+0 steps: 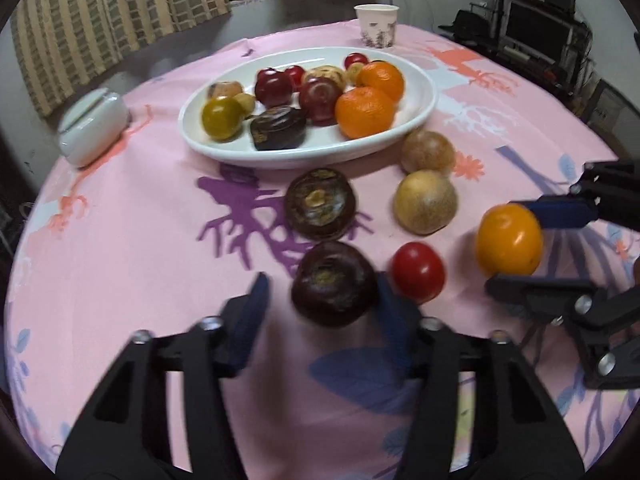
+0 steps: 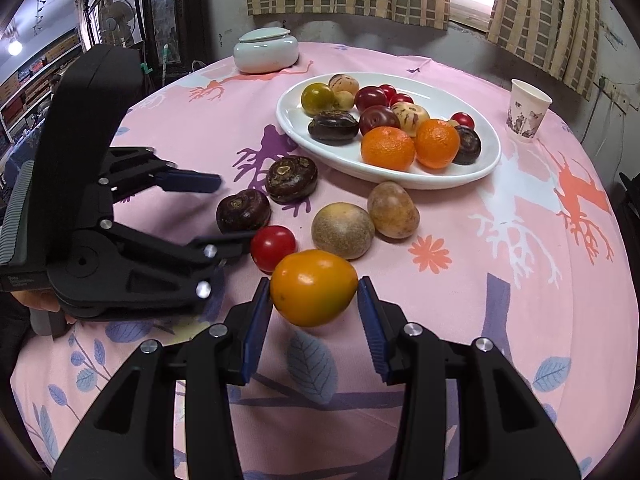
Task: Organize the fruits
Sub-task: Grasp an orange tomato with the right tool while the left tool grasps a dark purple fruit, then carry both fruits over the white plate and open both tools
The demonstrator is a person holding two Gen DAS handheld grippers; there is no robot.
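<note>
Your left gripper has its jaws partly open around a dark purple fruit that sits on the desk. The fruit lies between the two pads. The pad on the right of that view is against it or very nearly so, while the pad on the left stands clear with a strip of pink cloth showing in the gap. The jaws bracket this fruit but do not clamp it. The view is blurred, so you cannot judge the contact on the near side more finely.

Your right gripper has its jaws closed on an orange-yellow fruit, one blue pad on each flank. The fruit fills the gap between the pads and looks to be lifted just off the cloth.

Just outside your left jaws, on the side toward your right gripper, lies a small red fruit. It sits between the two grippers and close to the outer face of the left gripper's near finger. Ahead of the left jaws lies a second dark fruit, near the bracketed one but not touching it. Ahead of the right jaws are two tan fruits, side by side.

Further ahead of both jaws is the white plate, which holds two oranges, red fruits, a dark one and some yellowish ones. Beyond the plate stand a paper cup and a lidded white jar, well apart from each other.
</note>
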